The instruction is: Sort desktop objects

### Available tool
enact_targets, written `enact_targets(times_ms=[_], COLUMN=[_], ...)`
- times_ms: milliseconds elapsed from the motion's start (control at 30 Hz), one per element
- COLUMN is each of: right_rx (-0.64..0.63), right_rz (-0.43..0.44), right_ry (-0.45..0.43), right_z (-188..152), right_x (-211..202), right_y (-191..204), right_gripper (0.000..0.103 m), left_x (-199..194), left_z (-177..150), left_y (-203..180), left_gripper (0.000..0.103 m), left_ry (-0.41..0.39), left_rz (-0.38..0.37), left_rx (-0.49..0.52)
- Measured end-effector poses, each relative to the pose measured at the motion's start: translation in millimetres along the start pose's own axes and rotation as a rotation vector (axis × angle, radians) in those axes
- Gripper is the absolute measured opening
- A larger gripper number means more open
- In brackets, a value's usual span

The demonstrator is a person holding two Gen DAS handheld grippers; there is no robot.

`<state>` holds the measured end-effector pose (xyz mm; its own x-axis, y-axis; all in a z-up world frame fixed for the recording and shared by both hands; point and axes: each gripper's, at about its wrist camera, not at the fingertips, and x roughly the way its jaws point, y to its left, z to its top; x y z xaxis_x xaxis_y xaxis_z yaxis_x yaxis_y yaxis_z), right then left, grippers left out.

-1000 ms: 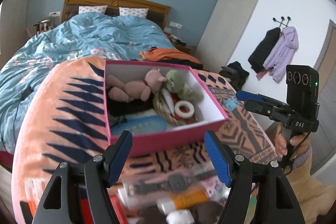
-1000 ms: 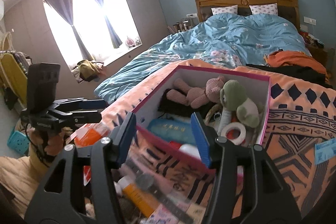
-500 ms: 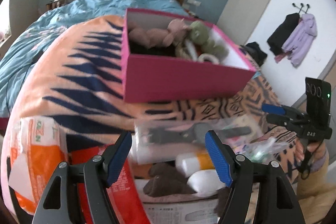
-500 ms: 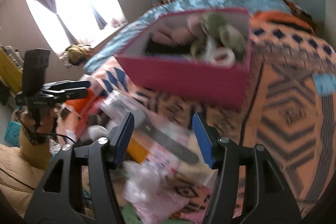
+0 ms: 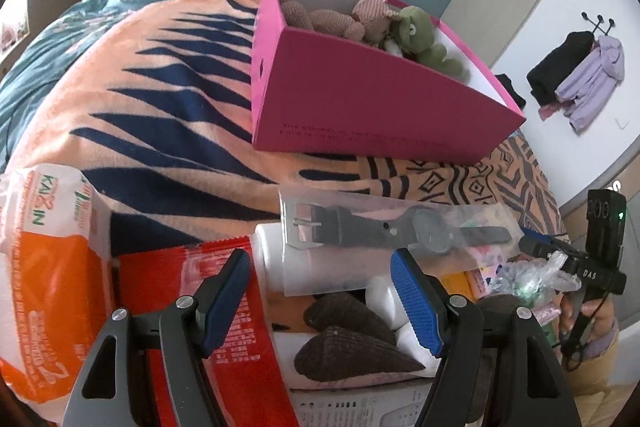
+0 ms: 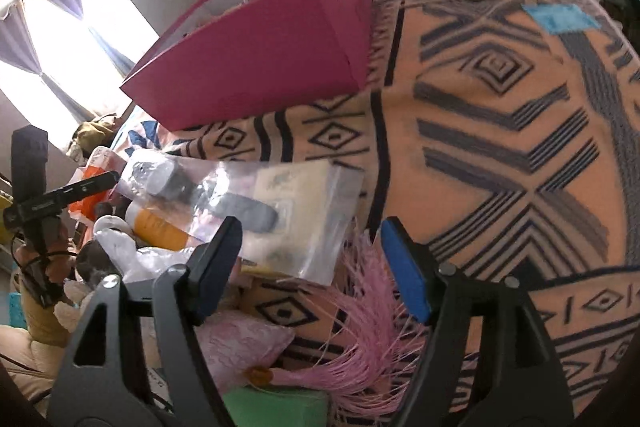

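- We hover both grippers over the clutter near the pink box (image 5: 384,99) on the patterned blanket (image 6: 500,131).
- Left gripper (image 5: 320,291): jaws open, empty, above the bagged watch (image 5: 400,227) — light, slippery film, so we judge pinching the stiff strap best.
- Right gripper (image 6: 312,263): jaws just widened, nothing between them, over the pink tassel (image 6: 372,311) — soft, flimsy.

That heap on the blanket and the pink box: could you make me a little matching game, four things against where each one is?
Things:
1. green plush
2. watch
3. pink tassel
4. brown socks

Places:
A. sealed in a clear bag
B. between the left fingers, below them
C. inside the pink box
D. under the right gripper

Pairs: 1-C, 2-A, 3-D, 4-B
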<state>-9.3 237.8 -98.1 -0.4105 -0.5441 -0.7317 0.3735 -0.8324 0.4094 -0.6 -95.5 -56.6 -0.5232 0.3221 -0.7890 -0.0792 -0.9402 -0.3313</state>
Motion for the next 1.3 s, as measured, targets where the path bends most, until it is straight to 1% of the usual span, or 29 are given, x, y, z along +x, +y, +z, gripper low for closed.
enact_targets(times_ms=[100, 200, 300, 400, 467, 533, 600, 667, 700, 767, 800, 833, 900, 1000, 1133, 1300], right_rx=[-0.021, -0.055, -0.081, -0.105, -0.096, -0.092, -0.086, -0.099, -0.104, -0.135, -0.145, -0.151, -0.156, -0.15, -0.146, -0.149], right_rz=[0.021, 0.001, 0.009, 0.048, 0.079, 0.078, 0.08, 0.088, 0.08, 0.047, 0.04, 0.034, 0.019, 0.012, 0.012, 0.002], right_ry=[-0.007, -0.034, -0.063, -0.069, -0.059, -0.036, -0.035, -0.041, -0.042, -0.022, -0.017, -0.016, -0.023, -0.02, -0.017, -0.018], right_z=[0.1, 2.4, 4.6, 5.2, 5.6, 5.2, 5.4, 7.5, 7.5, 6.4, 5.7, 5.7, 6.1, 6.1, 6.2, 5.9], right_x=[1.7, -1.6, -7.7, -8.0, -2.6, 7.3, 10.7, 10.1, 10.5, 15.8, 17.6, 18.0, 17.4, 18.5, 19.6, 20.2], right_y=[7.6, 16.3, 22.7, 28.3, 29.4, 30.2, 31.0, 34.1, 35.3, 39.8, 41.5, 42.3, 41.6, 39.3, 38.3, 39.7], right_gripper=[0.073, 0.073, 0.073, 0.073, 0.072, 0.069, 0.068, 0.057, 0.049, 0.042, 0.036, 0.033, 0.031, 0.031, 0.031, 0.031], left_x=[1.1, 3.5, 4.5, 4.9, 5.4, 5.5, 5.6, 7.5, 8.5, 10.0, 10.4, 10.6, 11.3, 11.0, 6.7, -3.8], left_z=[0.5, 0.0, 0.0, 0.5, 0.8, 1.4, 1.4, 1.3, 1.1, 1.1, 1.1, 1.2, 2.0, 2.2, 0.7, -1.6], left_y=[0.4, 0.2, -1.2, -2.1, -1.2, -0.9, -0.1, 1.0, 0.9, -0.1, -0.5, -1.0, -1.0, -1.7, -5.6, -17.8], left_gripper=[0.075, 0.077, 0.079, 0.086, 0.087, 0.087, 0.087, 0.087, 0.087, 0.087, 0.087, 0.087, 0.087, 0.087, 0.083, 0.083], left_ry=[0.006, 0.014, 0.018, 0.021, 0.024, 0.028, 0.03, 0.036, 0.038, 0.04, 0.04, 0.042, 0.045, 0.044, 0.029, 0.012], left_rz=[-0.013, -0.035, -0.053, -0.078, -0.09, -0.095, -0.101, -0.103, -0.102, -0.095, -0.091, -0.089, -0.09, -0.085, -0.062, -0.065], left_rx=[0.006, 0.012, 0.014, 0.022, 0.022, 0.024, 0.02, 0.019, 0.019, 0.021, 0.024, 0.028, 0.027, 0.024, 0.024, 0.07])
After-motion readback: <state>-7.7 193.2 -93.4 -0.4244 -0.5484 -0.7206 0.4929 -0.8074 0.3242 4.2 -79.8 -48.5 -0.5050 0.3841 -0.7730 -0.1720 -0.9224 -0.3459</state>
